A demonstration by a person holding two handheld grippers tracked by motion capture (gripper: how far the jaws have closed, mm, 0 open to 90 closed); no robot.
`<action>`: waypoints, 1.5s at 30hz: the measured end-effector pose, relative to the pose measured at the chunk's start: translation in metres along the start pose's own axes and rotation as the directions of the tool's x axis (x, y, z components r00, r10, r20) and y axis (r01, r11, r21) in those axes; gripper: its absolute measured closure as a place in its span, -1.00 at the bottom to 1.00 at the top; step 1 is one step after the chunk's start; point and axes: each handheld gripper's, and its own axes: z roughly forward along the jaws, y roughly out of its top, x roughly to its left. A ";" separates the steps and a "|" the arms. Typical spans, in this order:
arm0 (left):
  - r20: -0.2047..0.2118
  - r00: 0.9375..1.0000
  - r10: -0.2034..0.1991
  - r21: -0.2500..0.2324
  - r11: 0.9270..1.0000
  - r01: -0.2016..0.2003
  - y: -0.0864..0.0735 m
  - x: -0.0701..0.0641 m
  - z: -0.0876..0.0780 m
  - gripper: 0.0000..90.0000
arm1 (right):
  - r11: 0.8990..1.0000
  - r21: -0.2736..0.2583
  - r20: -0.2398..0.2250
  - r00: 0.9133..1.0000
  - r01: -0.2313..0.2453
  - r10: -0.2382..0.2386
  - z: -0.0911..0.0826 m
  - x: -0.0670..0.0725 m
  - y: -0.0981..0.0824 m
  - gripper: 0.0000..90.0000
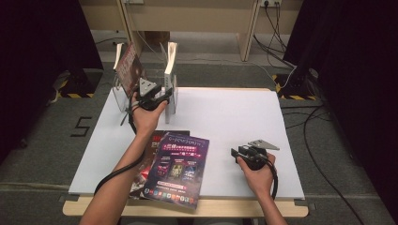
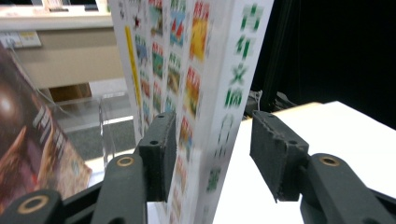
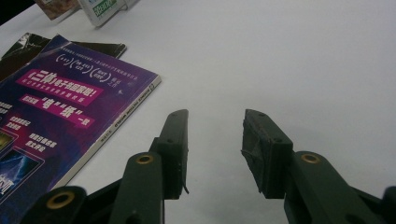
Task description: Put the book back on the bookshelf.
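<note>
Upright, the white magazine point(image 2: 205, 93) stands between the left gripper point(image 2: 212, 154)'s parted jaws, against one pad, clear of the other; the right gripper point(image 3: 215, 149) gapes empty.

Standing upright in the clear rack point(image 1: 123, 96) at the table's 11 o'clock: a thick white book point(image 1: 171, 70) point(image 2: 201, 93), cover showing rows of small colourful pictures, spine bearing green characters. Sitting at the rack's right end, spine facing 6 o'clock. Leaning at its 9 o'clock, apart: a reddish-brown magazine point(image 1: 129, 68) point(image 2: 32, 140).
</note>
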 end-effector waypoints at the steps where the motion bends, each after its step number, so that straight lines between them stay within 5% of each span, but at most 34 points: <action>1: 0.003 1.000 -0.012 0.006 1.000 0.012 -0.001 0.001 -0.002 0.11 | 1.000 -0.001 0.000 1.000 0.003 -0.003 0.000 0.000 0.000 0.36; 9: 0.012 0.996 -0.091 0.121 0.989 0.088 -0.016 0.012 -0.021 0.08 | 1.000 -0.002 -0.006 1.000 0.016 -0.016 0.001 0.004 0.002 0.36; 17: 0.045 0.991 -0.122 0.264 0.959 0.106 -0.046 0.012 -0.044 0.08 | 1.000 0.002 -0.013 1.000 0.021 -0.021 0.002 0.010 0.005 0.36; 22: 0.046 0.988 -0.146 0.330 0.936 0.123 -0.068 0.015 -0.053 0.10 | 0.999 0.005 -0.014 0.999 0.036 -0.036 0.002 0.017 0.009 0.36; 30: 0.079 0.973 -0.215 0.428 0.889 0.162 -0.101 0.014 -0.067 0.10 | 0.997 0.049 -0.057 0.997 0.055 -0.052 0.006 0.035 0.017 0.36; 32: 0.082 0.965 -0.250 0.457 0.869 0.187 -0.109 0.014 -0.071 0.10 | 0.996 0.072 -0.076 0.996 0.055 -0.050 0.009 0.041 0.018 0.36; 39: 0.094 0.949 -0.301 0.535 0.819 0.207 -0.133 0.010 -0.077 0.09 | 0.979 0.196 -0.162 0.987 0.048 -0.016 0.028 0.061 0.014 0.34; 41: 0.095 0.946 -0.309 0.523 0.825 0.216 -0.136 0.010 -0.079 0.09 | 0.971 0.234 -0.182 0.983 0.050 -0.007 0.034 0.066 0.011 0.34; 43: 0.098 0.940 -0.328 0.526 0.818 0.230 -0.135 0.010 -0.080 0.09 | 0.963 0.267 -0.196 0.981 0.038 0.016 0.038 0.069 0.008 0.33; 45: 0.100 0.943 -0.319 0.530 0.819 0.221 -0.135 0.009 -0.081 0.09 | 0.958 0.284 -0.210 0.977 0.038 0.024 0.041 0.071 0.007 0.33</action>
